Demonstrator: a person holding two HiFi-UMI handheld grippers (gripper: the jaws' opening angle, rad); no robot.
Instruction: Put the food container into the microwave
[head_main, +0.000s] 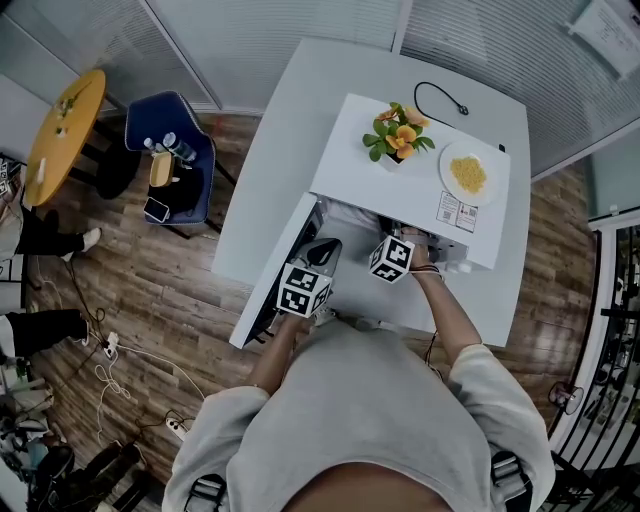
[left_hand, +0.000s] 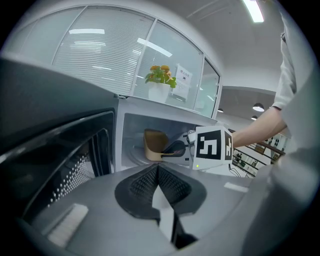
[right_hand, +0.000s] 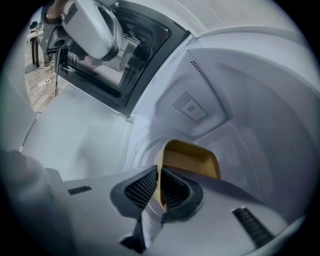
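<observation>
The tan, thin-walled food container (right_hand: 190, 159) sits inside the smooth white microwave (right_hand: 240, 90). Its near wall is pinched between the ribbed black pads of the right gripper (right_hand: 159, 190), which reaches in angled downward. The left gripper (left_hand: 159, 172), jaws together on nothing, hangs beside the open door (left_hand: 55, 155).

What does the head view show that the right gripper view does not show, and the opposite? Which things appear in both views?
Only the head view: a potted plant and a plate of yellow food on top of the microwave, a black cable behind them, and a blue chair and a yellow table on the floor.

Only the right gripper view: the brown food container inside the cavity, with the right tool shut on its wall.

Both: the microwave's open door and the left tool in front of it.
</observation>
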